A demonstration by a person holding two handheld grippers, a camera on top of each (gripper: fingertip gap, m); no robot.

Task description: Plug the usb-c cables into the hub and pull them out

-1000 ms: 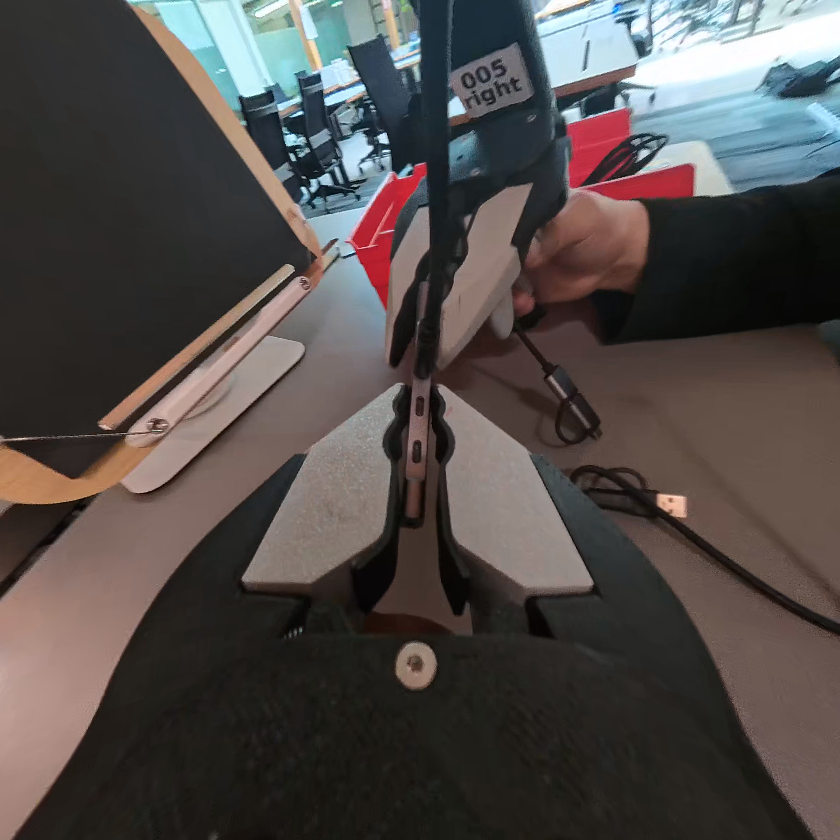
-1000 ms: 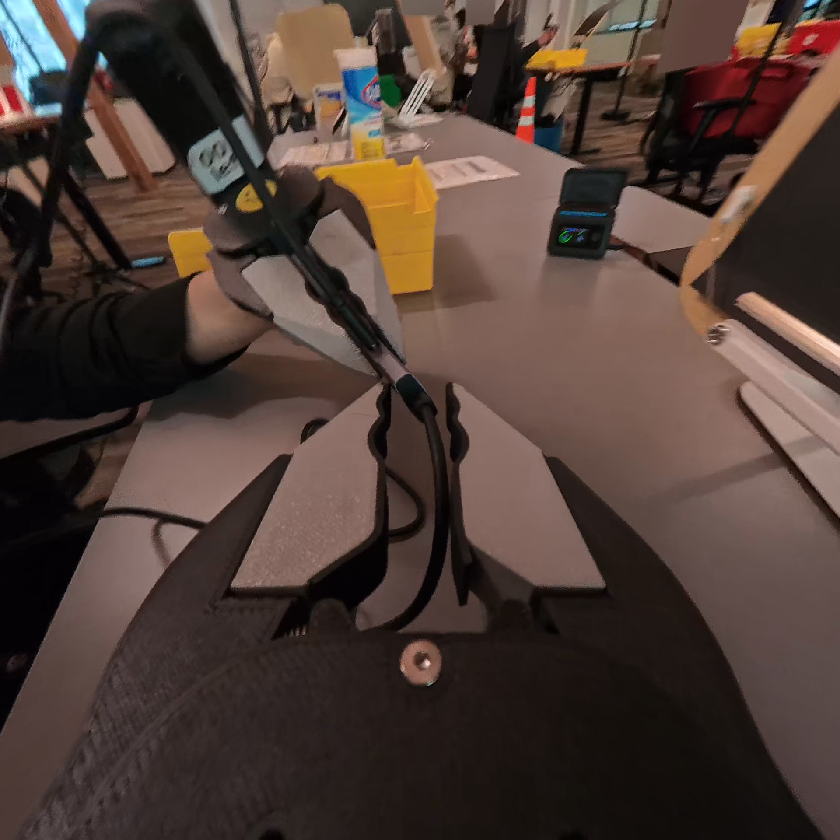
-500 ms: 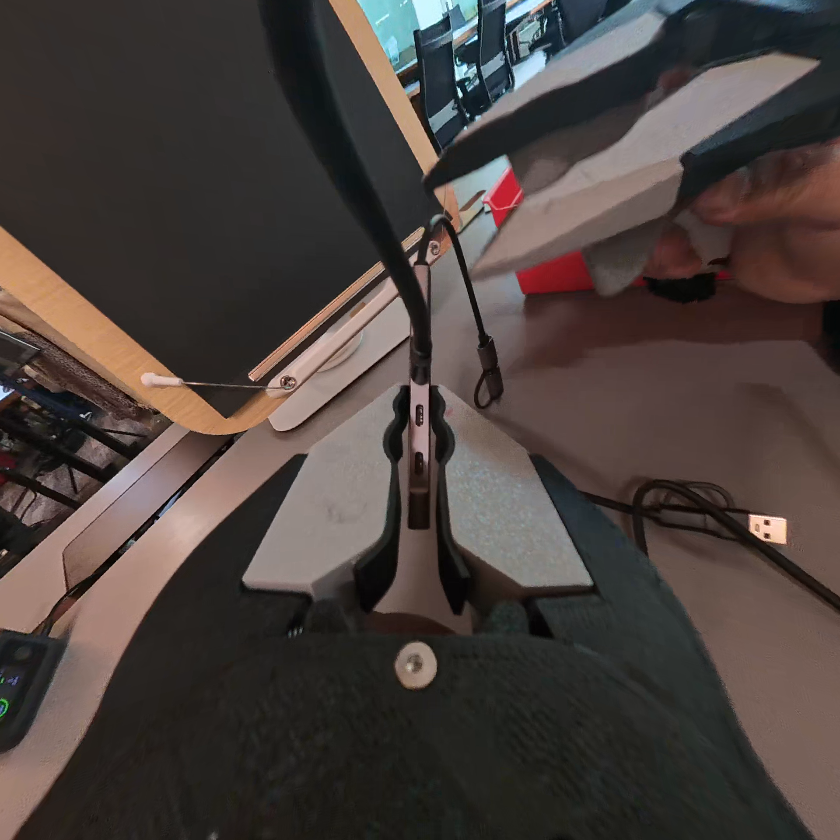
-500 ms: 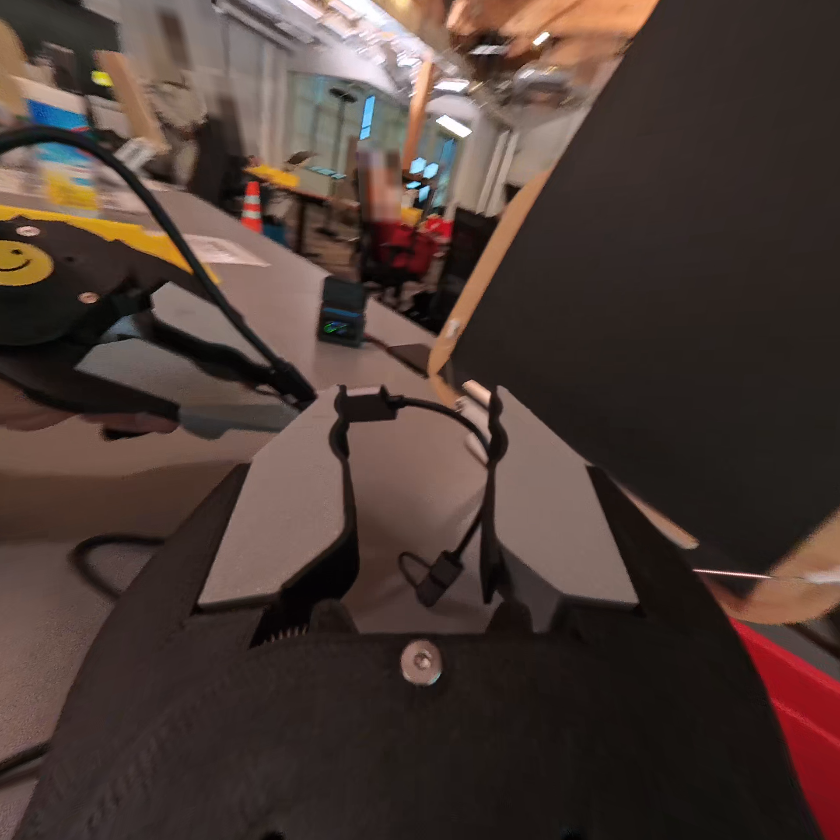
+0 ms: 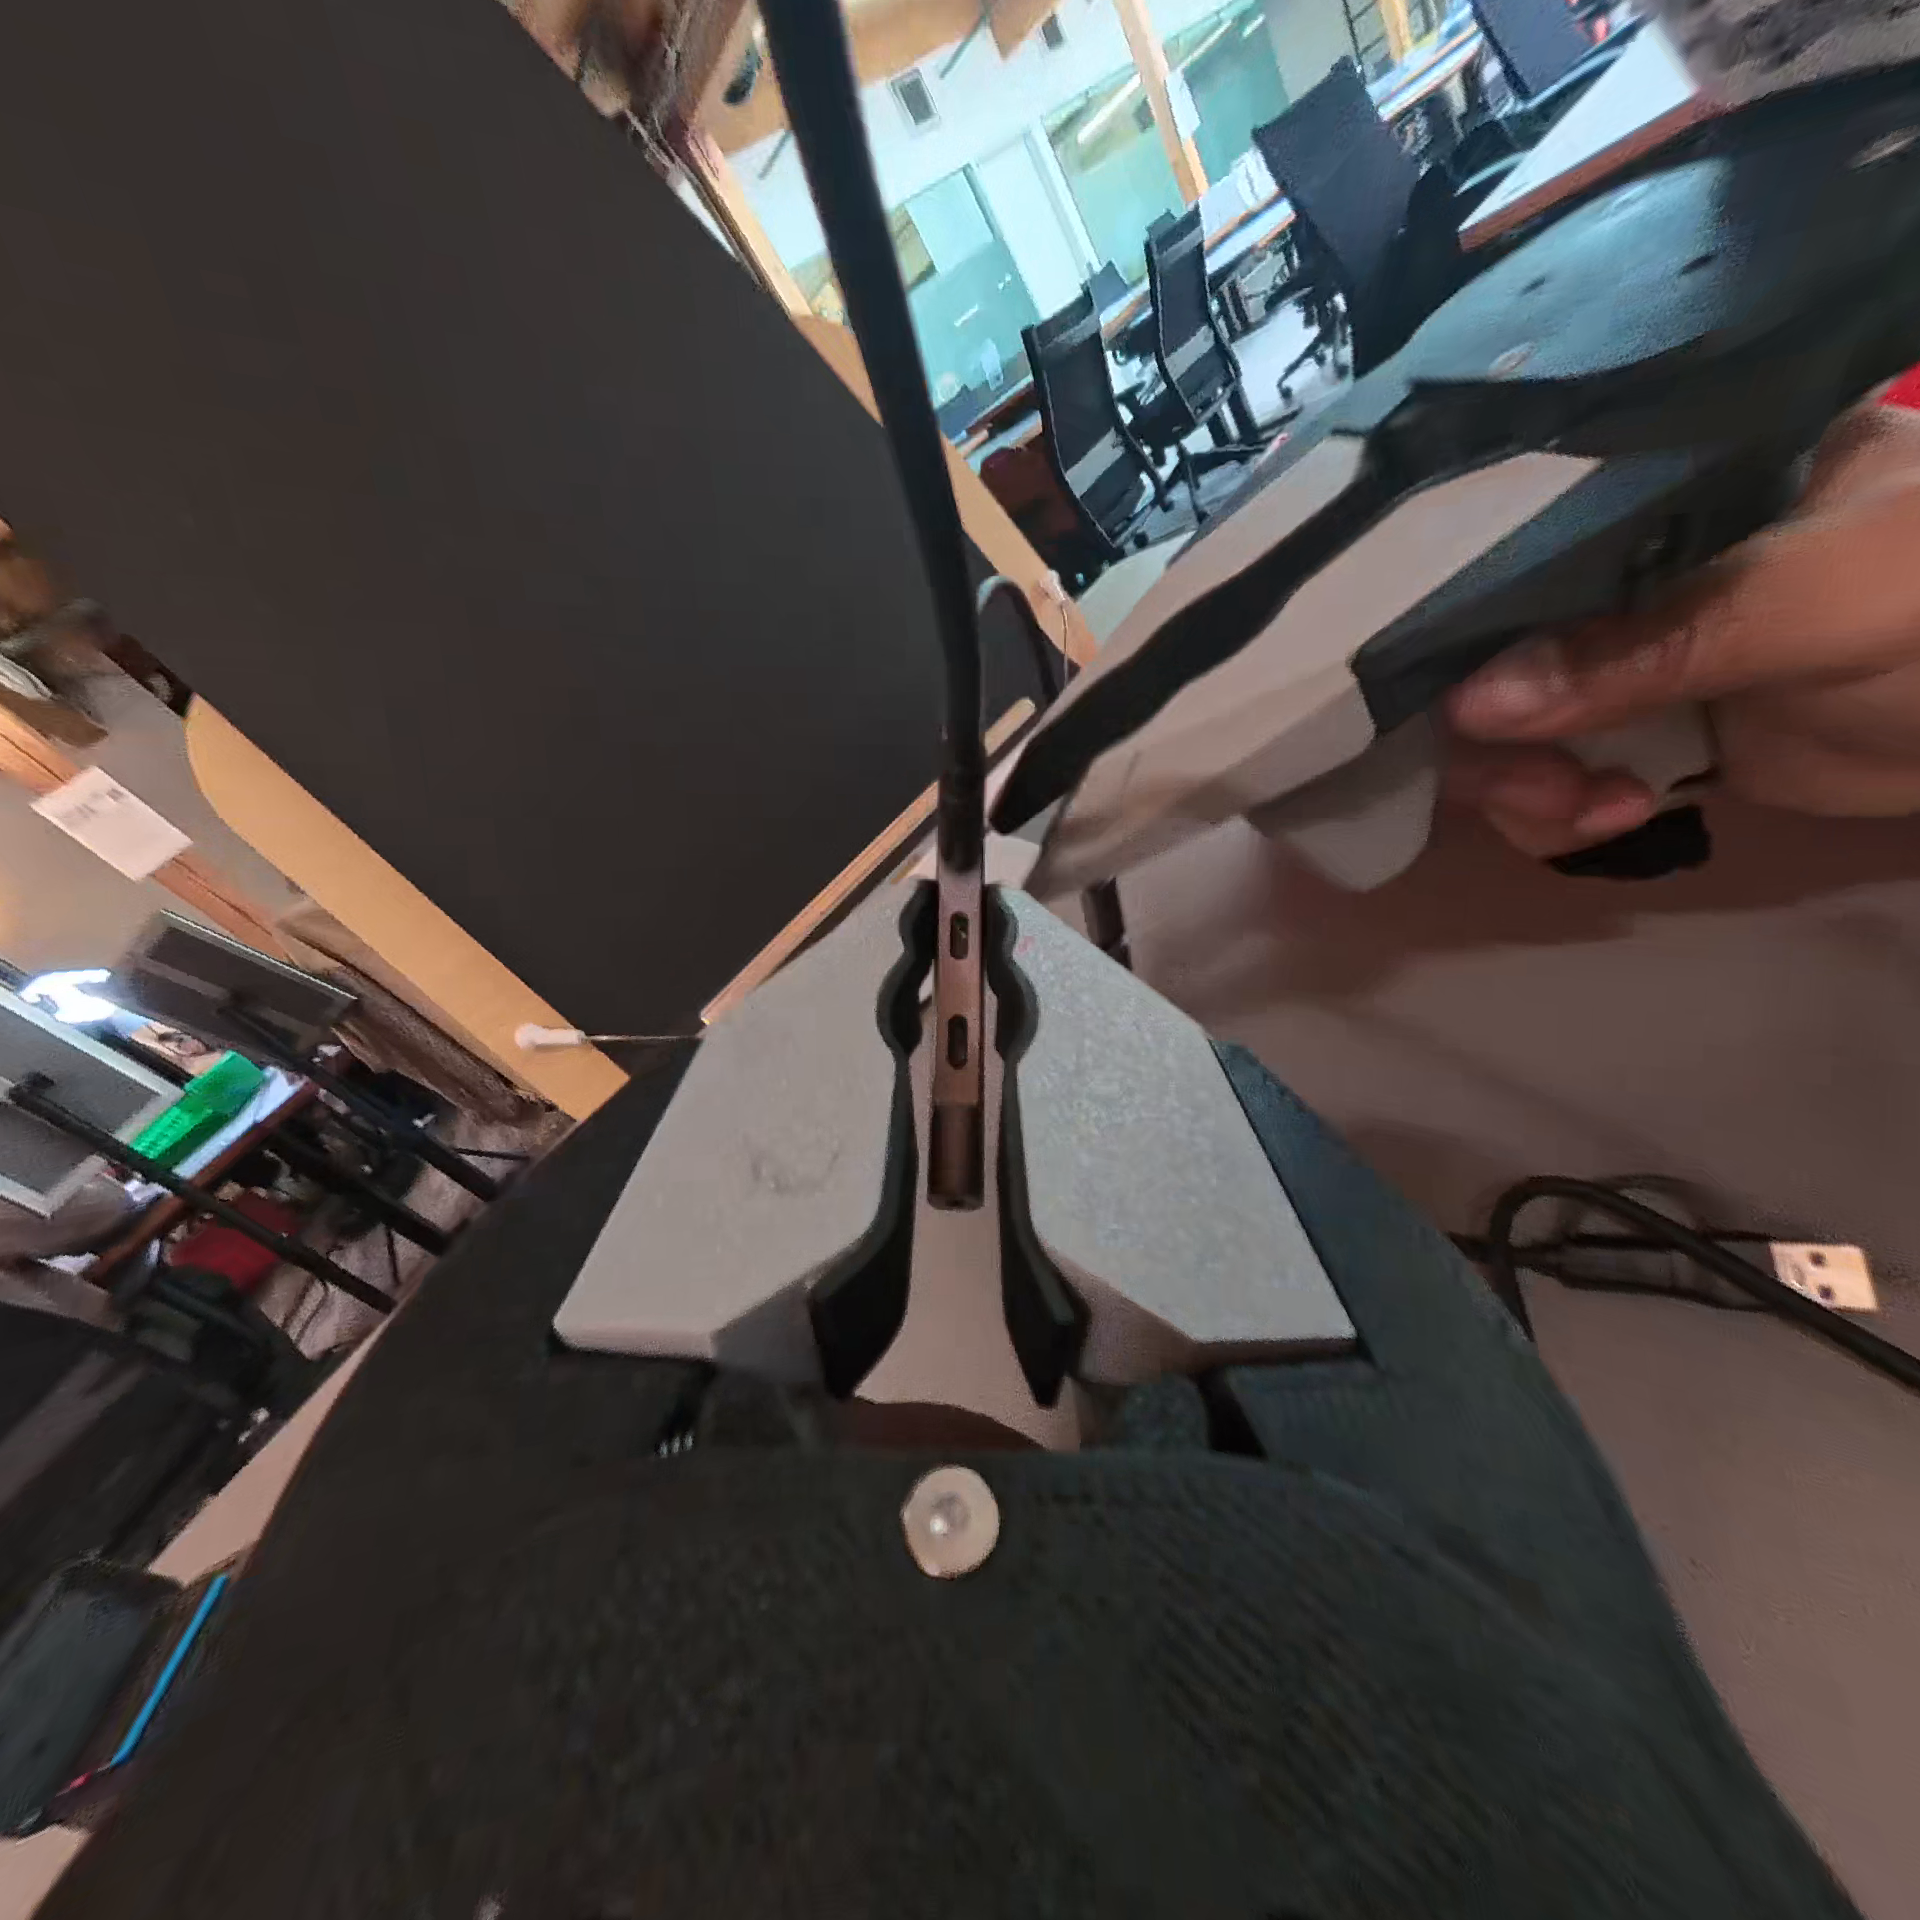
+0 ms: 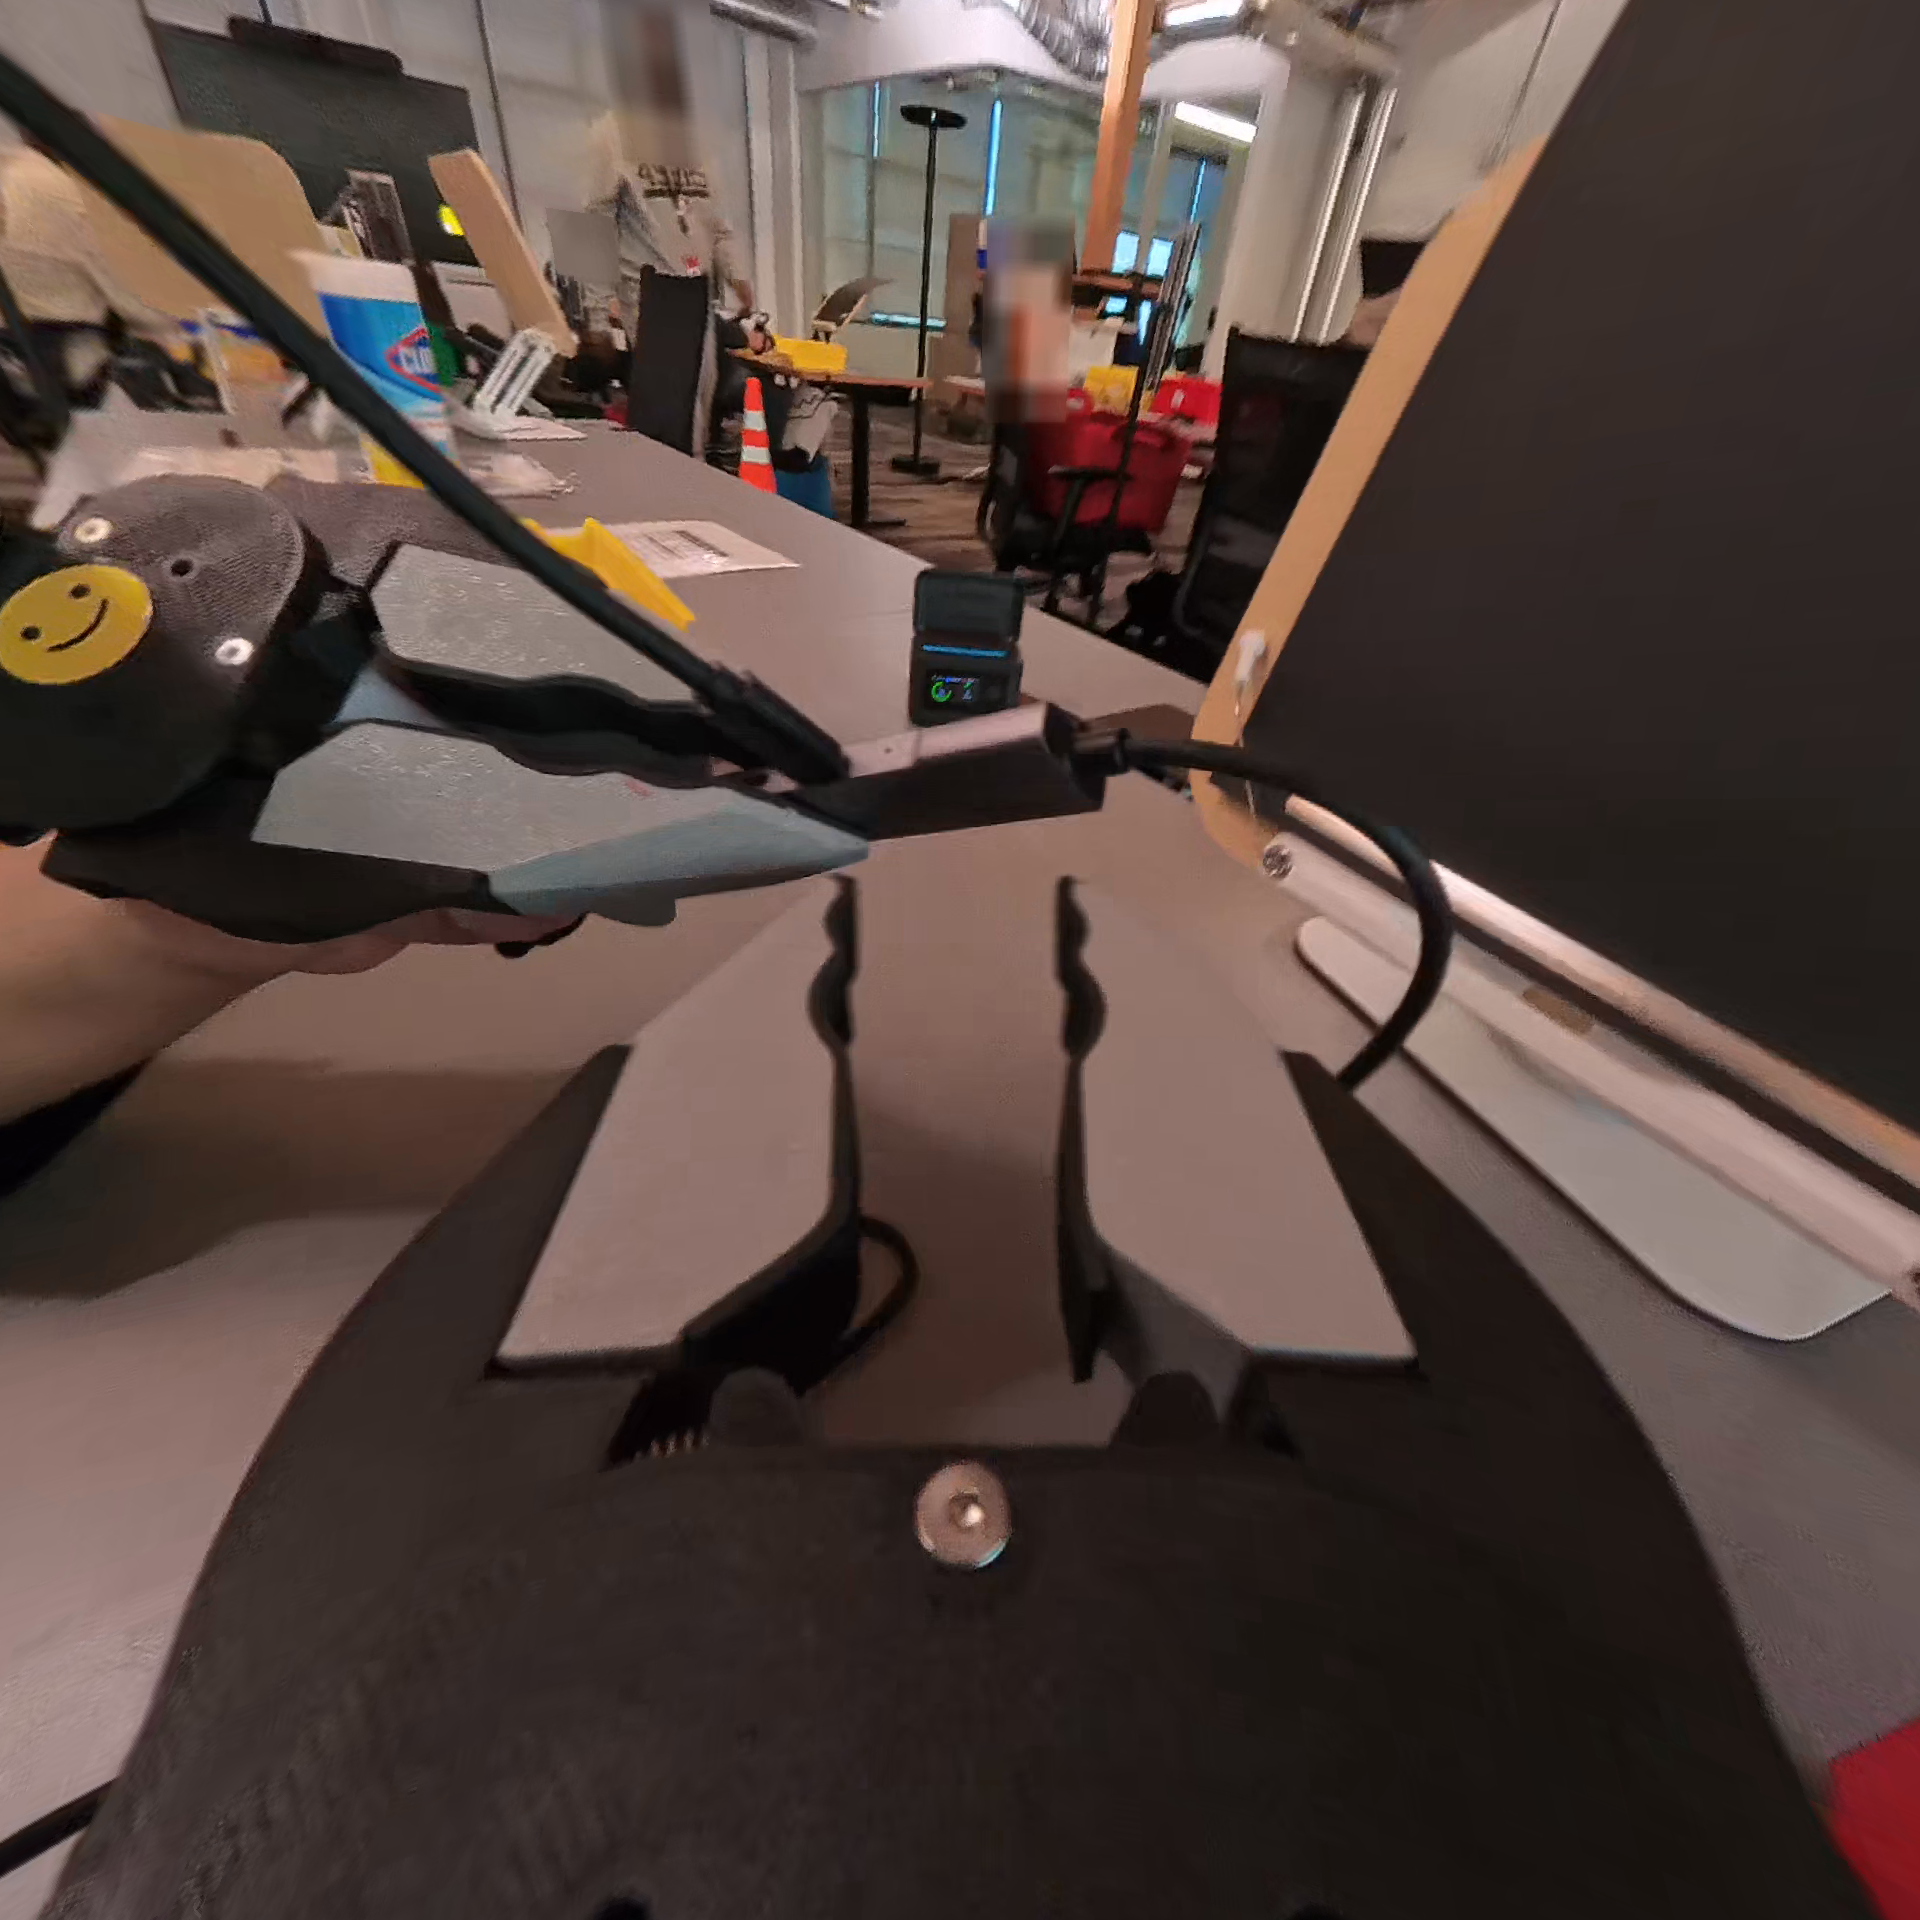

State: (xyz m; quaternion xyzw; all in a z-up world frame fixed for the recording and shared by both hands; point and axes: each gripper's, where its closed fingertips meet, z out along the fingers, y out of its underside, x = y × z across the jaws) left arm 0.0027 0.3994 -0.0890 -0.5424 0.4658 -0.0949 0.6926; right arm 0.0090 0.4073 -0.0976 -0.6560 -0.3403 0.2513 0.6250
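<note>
Orange cone (image 6: pixel 756 436), yellow bin (image 6: pixel 613 566), black office chairs (image 5: pixel 1081 416), grey table (image 6: pixel 1039 644)

Open-plan office or lab workspace. Long grey desk (image 6: pixel 935 623) runs into a large hall with glass partitions (image 5: pixel 997 239) and timber columns (image 6: pixel 1112 125). Rows of black swivel chairs (image 5: pixel 1195 343) at shared desks. Orange traffic cone (image 6: pixel 755 436), yellow bin (image 6: pixel 623 566), red crates (image 6: pixel 1122 457), wipes canister (image 6: pixel 384 343).

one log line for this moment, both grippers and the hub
left gripper: shut on hub | right gripper: open, empty | black cable: plugged in hub's far end | hub: above table
</note>
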